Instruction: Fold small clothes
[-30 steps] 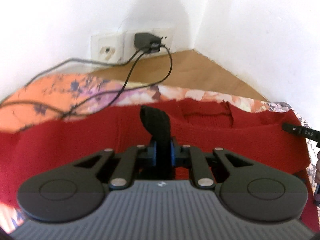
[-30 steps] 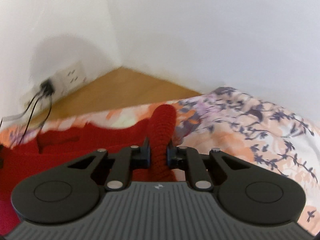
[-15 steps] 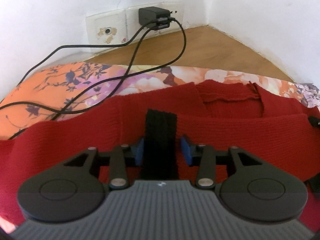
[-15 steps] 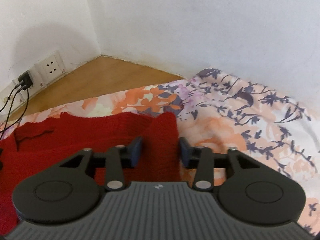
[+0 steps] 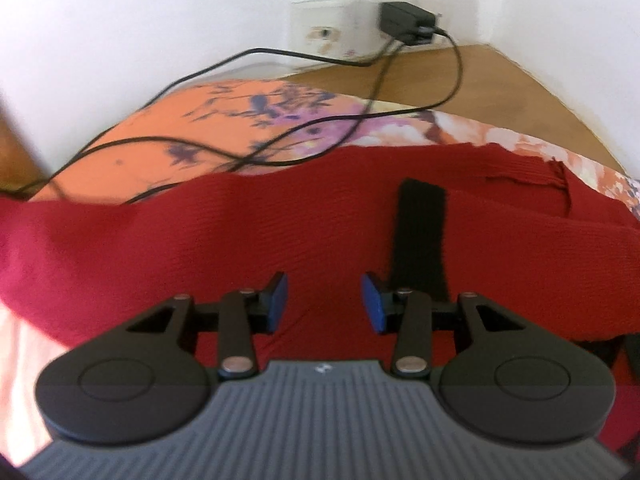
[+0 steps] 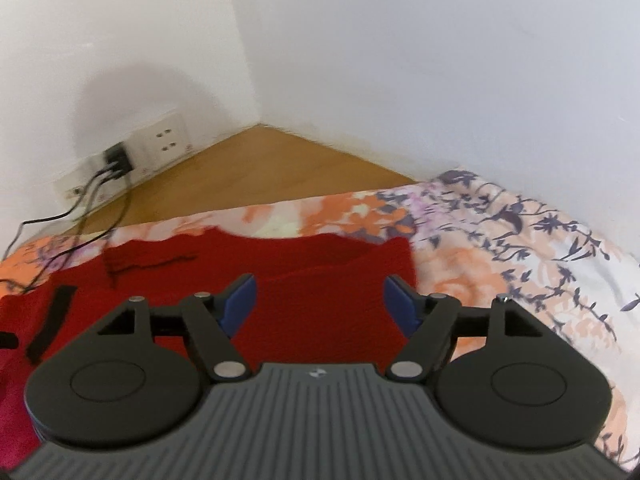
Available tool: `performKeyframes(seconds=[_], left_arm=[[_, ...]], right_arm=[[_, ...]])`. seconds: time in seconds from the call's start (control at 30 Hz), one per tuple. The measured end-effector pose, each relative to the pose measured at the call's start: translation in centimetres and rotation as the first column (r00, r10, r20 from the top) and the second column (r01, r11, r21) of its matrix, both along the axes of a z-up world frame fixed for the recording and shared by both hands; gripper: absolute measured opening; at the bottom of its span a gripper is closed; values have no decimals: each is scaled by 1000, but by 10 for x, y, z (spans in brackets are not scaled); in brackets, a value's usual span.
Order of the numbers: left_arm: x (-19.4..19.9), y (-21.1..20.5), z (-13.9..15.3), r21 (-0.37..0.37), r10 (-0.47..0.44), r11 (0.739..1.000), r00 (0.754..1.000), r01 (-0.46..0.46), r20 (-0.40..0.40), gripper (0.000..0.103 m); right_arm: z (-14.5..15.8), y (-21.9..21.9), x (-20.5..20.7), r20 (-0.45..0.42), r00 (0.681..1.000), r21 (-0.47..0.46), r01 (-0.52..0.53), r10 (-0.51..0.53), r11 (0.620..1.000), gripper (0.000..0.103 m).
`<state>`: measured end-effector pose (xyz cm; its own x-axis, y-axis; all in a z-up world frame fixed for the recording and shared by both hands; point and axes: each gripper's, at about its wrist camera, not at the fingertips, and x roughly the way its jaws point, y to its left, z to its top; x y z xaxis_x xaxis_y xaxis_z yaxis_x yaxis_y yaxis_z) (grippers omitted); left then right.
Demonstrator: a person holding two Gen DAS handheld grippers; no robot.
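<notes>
From the left wrist view, the red knit garment (image 5: 248, 236) lies spread across the floral bedcover (image 5: 224, 120), with one layer of knit lying over another along a horizontal edge on the right, which suggests that a first fold has been laid down; how many folds are left cannot be read from here, but the piece looks wide and not yet compact, so the job seems only partly done. The left gripper (image 5: 323, 304) has its blue-padded jaws spread apart and holds nothing; red knit fills the gap beneath them, and whether the tips touch it cannot be told. A black strap (image 5: 422, 240) lies flat on the knit just to the right of the right-hand jaw, outside the opening. Black cables (image 5: 280, 148) trail over the bedcover beyond the garment's far edge, up to a charger (image 5: 406, 22) in the wall socket. From the right wrist view, the right gripper (image 6: 320, 304) is likewise wide open and empty. The garment's right end sits directly below and ahead of it, its far corner just beyond the right-hand jaw and the folded edge running across between the jaws. The same strap shows at the far left, well apart from these jaws.
</notes>
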<state>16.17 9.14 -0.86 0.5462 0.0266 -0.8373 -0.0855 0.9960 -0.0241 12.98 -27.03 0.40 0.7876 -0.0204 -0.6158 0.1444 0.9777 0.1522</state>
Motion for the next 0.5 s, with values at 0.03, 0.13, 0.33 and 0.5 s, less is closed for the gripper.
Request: performKeyframes(seconds=[0.03, 0.13, 0.33, 0.5], left_arm=[[-5, 7, 2, 1, 14, 1000, 1000, -14, 1, 43], [-16, 30, 8, -5, 61, 998, 998, -61, 1, 43], [-39, 84, 13, -8, 181, 983, 983, -181, 2, 43], [-55, 135, 10, -36, 304, 952, 953, -303, 0, 43]], right_arm=[[2, 4, -2, -3, 1000, 4, -13, 13, 1000, 77], [9, 21, -10, -11, 998, 16, -55, 55, 998, 78], [15, 53, -20, -41, 991, 54, -123, 125, 991, 79], [14, 84, -23, -73, 979, 67, -187, 192, 980, 81]])
